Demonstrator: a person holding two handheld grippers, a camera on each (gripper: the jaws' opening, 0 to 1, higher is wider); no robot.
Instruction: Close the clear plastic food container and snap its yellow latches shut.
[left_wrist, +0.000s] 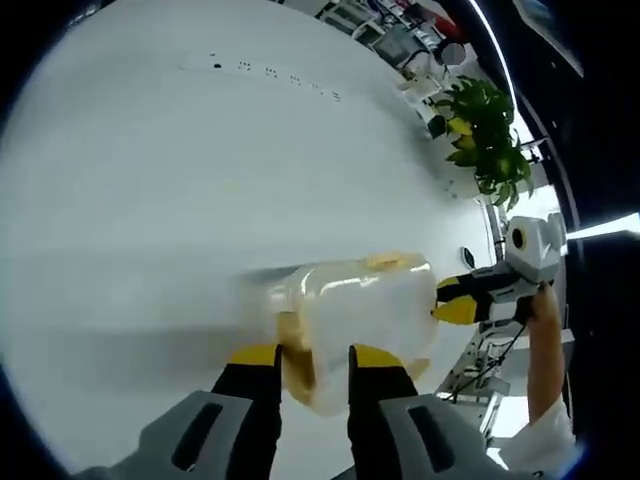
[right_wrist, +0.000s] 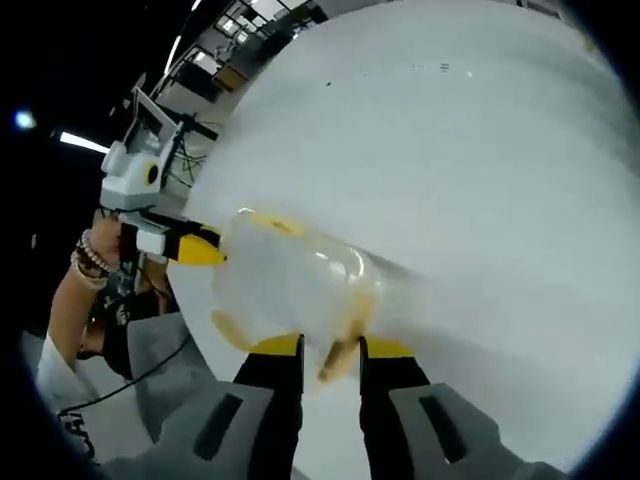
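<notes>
Clear plastic food container (left_wrist: 365, 315) sits on the white counter (left_wrist: 200, 150), its lid apparently down already, though motion blur makes the seam hard to read. Yellow latches (left_wrist: 395, 261) show as pale yellow strips along its edges; whether any has clicked home cannot be told.

In the left gripper view, the left hand-held gripper (left_wrist: 315, 358) has its yellow-tipped jaws set apart astride the near end of the box, one on either side of a latch there, not pinched on it. In the right gripper view, the right hand-held gripper (right_wrist: 330, 347) does much the same at the opposite end: jaws apart, with a yellowish latch (right_wrist: 340, 362) between the tips. Each gripper also appears in the other's view, at the far end of the box, its tips touching or just beside the wall.

Judging by this, the latching step is in hand, with the box braced from both ends. The next move would call for pressing one latch down over the lid rim while the other gripper steadies the box against sliding on the smooth counter.

A potted plant (left_wrist: 490, 140) stands at the counter's far edge.
</notes>
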